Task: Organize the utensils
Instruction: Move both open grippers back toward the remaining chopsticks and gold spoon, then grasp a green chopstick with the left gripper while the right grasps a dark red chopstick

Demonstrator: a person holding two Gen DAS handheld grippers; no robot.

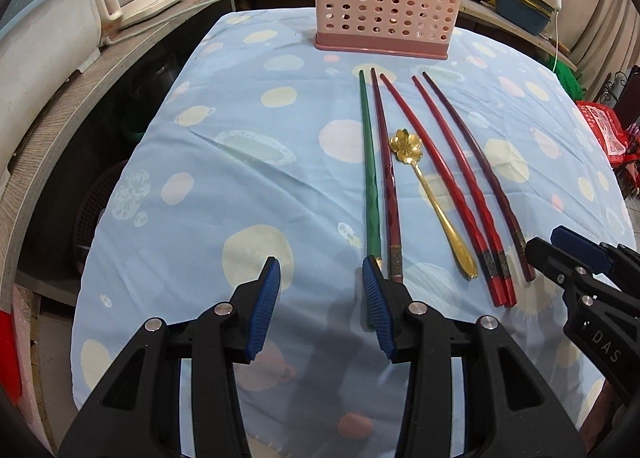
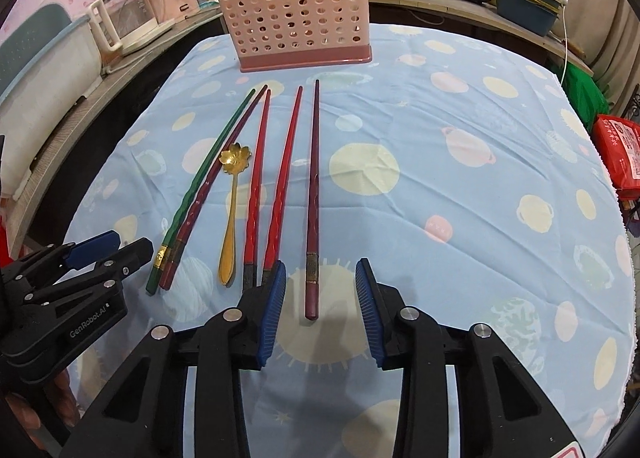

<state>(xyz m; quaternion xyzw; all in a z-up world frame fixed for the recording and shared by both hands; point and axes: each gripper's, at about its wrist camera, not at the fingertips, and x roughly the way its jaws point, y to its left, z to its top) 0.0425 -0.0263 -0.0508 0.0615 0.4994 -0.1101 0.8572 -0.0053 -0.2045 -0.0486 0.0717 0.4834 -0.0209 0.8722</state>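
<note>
The right tool (image 2: 320, 282) hangs released, its two blue pads spread wide, and the butt end of the dark maroon chopstick (image 2: 312, 197) lies on the cloth right between them. That chopstick's long axis runs almost straight toward 12 o'clock from the tool, its tip aimed at the pink perforated utensil holder (image 2: 296, 17) standing at the far end of the counter (image 2: 480, 177). My judgement is that this alignment settles the coming move: the pads would close across the stick's width near its butt, with little turning of the wrist needed.

The left tool (image 1: 322, 282) is also released and holds nothing. The green chopstick (image 1: 368, 161) lies just beside its right pad, at about 1 o'clock, with its butt end partly hidden behind that pad and its long axis again toward 12.

Between the two tools lie another dark red chopstick (image 1: 385, 177), the gold flower-bowled spoon (image 1: 432, 197) and two bright red chopsticks (image 1: 452, 185), all running roughly parallel, tips toward the holder. The right tool is plainly the nearer to the maroon stick; the left is nearer the green one.
</note>
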